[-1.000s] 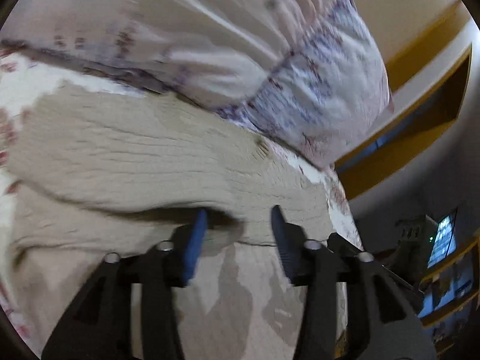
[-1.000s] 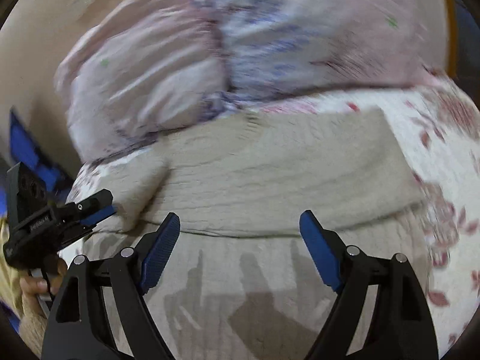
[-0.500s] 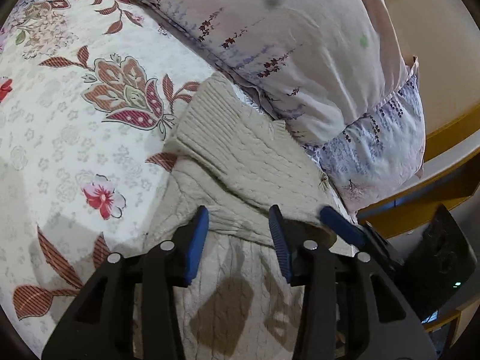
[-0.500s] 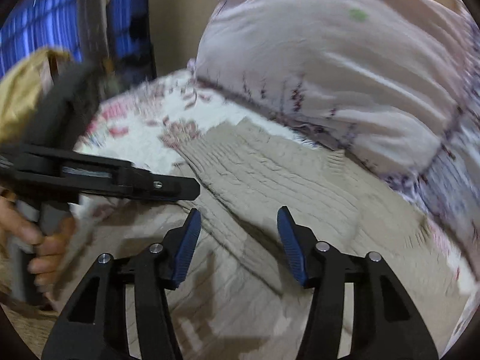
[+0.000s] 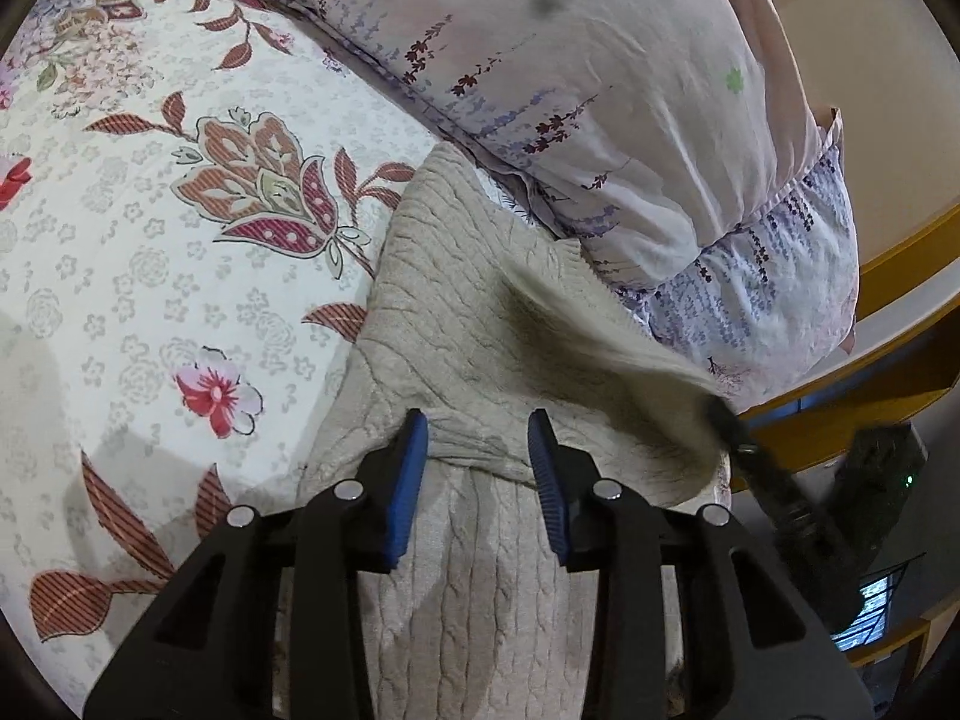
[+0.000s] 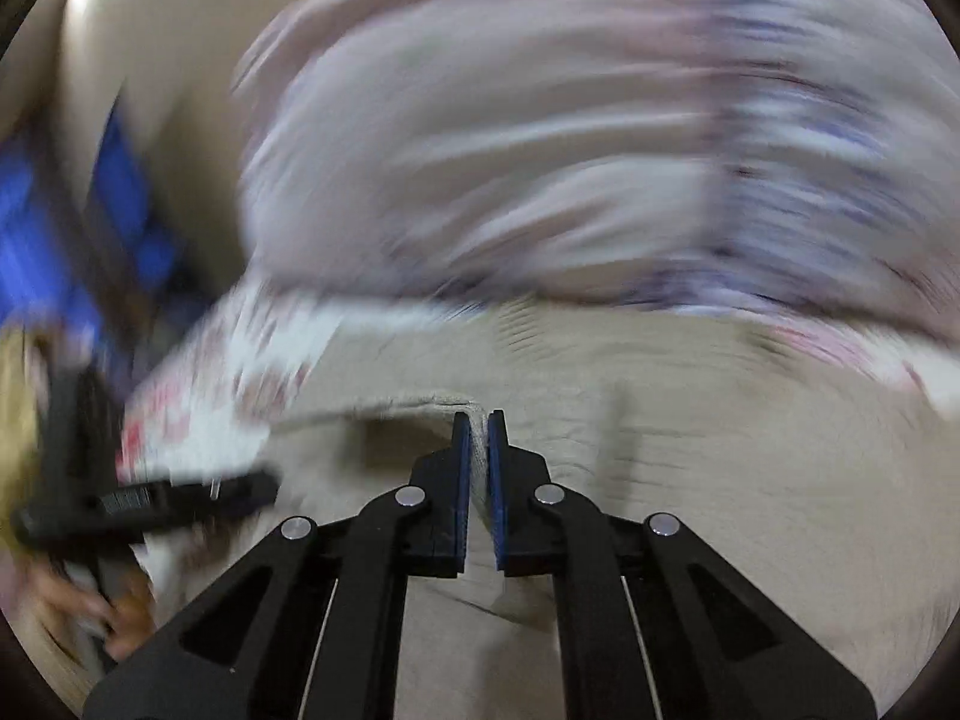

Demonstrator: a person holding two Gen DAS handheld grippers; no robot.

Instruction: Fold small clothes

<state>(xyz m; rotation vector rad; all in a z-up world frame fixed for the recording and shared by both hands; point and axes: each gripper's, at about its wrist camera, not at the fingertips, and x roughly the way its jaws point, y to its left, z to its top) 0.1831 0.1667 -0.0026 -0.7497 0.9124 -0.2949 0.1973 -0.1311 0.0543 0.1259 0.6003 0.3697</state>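
Pinching a raised edge of the beige cable-knit sweater (image 6: pixel 690 480), the right gripper (image 6: pixel 478 420) has its blue pads (image 6: pixel 461 480) pressed nearly together with knit showing between them; right wrist view heavily blurred. Sweater lies on the floral bedsheet (image 5: pixel 150 240), filling the 5 to 7 o'clock part of the left wrist view and running up toward 12, where it meets the pale flowered pillow (image 5: pixel 600 90) at 1 o'clock. A lifted flap of the knit streaks toward 3 o'clock, blurred, ending at a dark tool tip there.

Left gripper (image 5: pixel 478 438): jaws spread apart, pads (image 5: pixel 411 474) flanking a fold line of the sweater, nothing between them but fabric below; contact with the cloth unclear. Wooden bed frame (image 5: pixel 900 258) at 3 o'clock.
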